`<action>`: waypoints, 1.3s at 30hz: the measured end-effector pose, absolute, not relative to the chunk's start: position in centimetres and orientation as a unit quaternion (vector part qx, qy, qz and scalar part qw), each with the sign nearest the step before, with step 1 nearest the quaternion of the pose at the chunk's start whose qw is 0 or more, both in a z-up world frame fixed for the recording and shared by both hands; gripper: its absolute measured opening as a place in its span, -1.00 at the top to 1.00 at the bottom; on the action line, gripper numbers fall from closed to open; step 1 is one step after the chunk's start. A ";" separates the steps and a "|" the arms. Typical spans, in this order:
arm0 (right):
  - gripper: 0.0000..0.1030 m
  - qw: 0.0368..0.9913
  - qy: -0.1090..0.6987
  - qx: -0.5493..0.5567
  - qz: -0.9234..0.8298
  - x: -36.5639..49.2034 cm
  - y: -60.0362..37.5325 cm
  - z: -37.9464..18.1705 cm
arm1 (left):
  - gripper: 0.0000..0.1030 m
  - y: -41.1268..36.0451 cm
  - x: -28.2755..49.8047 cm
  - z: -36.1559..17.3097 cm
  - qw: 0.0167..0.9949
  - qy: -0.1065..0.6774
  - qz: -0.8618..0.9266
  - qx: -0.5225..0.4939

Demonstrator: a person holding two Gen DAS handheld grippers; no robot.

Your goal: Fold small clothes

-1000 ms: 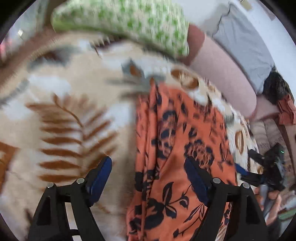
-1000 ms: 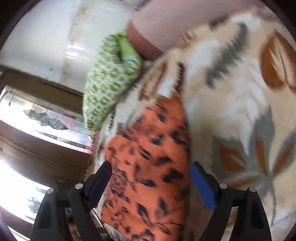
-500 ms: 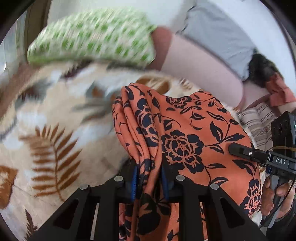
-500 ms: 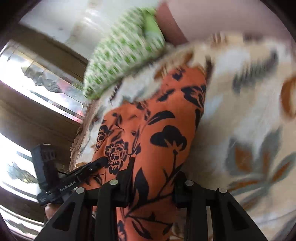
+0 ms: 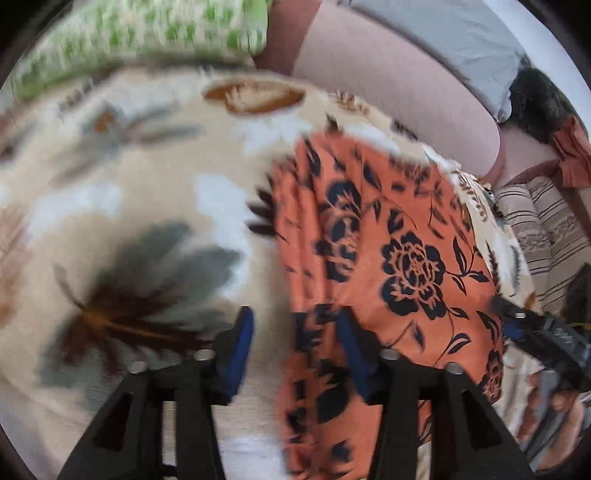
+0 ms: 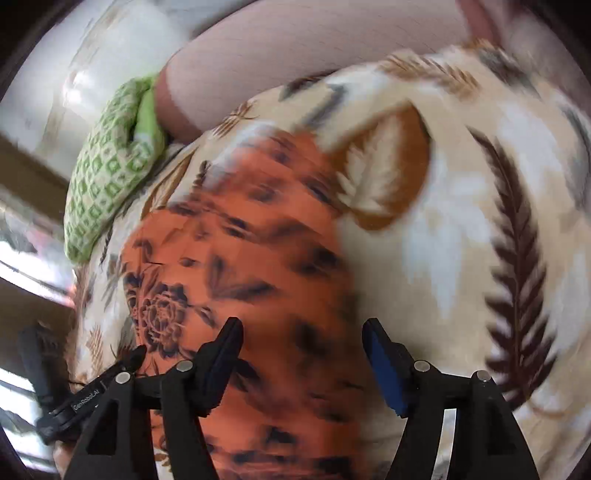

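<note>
An orange garment with a black flower print (image 5: 391, 236) lies flat on the leaf-patterned blanket (image 5: 147, 192). My left gripper (image 5: 295, 343) is open, its fingers astride the garment's left edge near its near end. In the right wrist view the same garment (image 6: 258, 258) lies on the blanket (image 6: 480, 184). My right gripper (image 6: 303, 354) is open over the garment's right edge. Each gripper shows at the edge of the other's view: the right one (image 5: 535, 332) and the left one (image 6: 92, 391). Both views are motion-blurred.
A green patterned pillow (image 5: 147, 33) lies at the blanket's far end and shows in the right wrist view (image 6: 107, 166). A pink bolster (image 5: 388, 74) runs behind it. A grey cloth (image 5: 454, 40) and striped fabric (image 5: 543, 229) lie at the right.
Half a second ago both grippers were shut on the lifted garment. Now both have opened and the garment lies flat on the blanket in a narrower folded shape.
</note>
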State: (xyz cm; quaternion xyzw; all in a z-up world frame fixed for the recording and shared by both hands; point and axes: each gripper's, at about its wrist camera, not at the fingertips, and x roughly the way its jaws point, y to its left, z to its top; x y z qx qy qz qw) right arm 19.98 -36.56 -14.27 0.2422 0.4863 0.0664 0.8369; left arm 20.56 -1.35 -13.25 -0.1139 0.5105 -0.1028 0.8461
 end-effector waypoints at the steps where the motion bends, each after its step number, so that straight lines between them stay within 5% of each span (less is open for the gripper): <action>1: -0.37 0.850 0.469 0.231 0.063 19.3 -36.7 -13.1 | 0.02 -1.0 19.9 -12.2 0.856 0.496 -0.101 -0.105; 4: -0.45 0.870 0.415 0.245 0.102 17.9 -36.4 -9.7 | -0.01 -0.9 18.7 -10.0 0.873 0.466 -0.107 -0.096; 7: -0.59 0.859 0.396 0.274 0.175 17.9 -34.2 -8.4 | -0.29 -1.9 18.0 -10.2 0.876 0.458 -0.125 -0.087; 11: -0.73 0.805 0.485 0.302 0.161 19.4 -33.0 -15.2 | -0.38 -4.7 18.4 -15.8 0.832 0.541 -0.115 -0.042; 16: -0.72 0.840 0.441 0.284 0.143 16.5 -32.8 -10.1 | -0.38 -3.2 16.6 -10.9 0.861 0.496 -0.102 -0.040; 20: -0.73 0.881 0.412 0.207 0.107 12.2 -32.2 -6.4 | -0.69 -2.5 13.3 -6.3 0.890 0.450 -0.070 -0.027; 26: -0.74 0.894 0.436 0.087 0.053 5.8 -29.3 -5.5 | -0.71 -3.5 7.8 -2.8 0.911 0.410 -0.039 0.019; 39: -0.74 0.918 0.395 0.034 -0.005 -2.2 -30.3 -1.7 | -0.72 -4.0 2.9 0.7 0.922 0.385 -0.043 0.003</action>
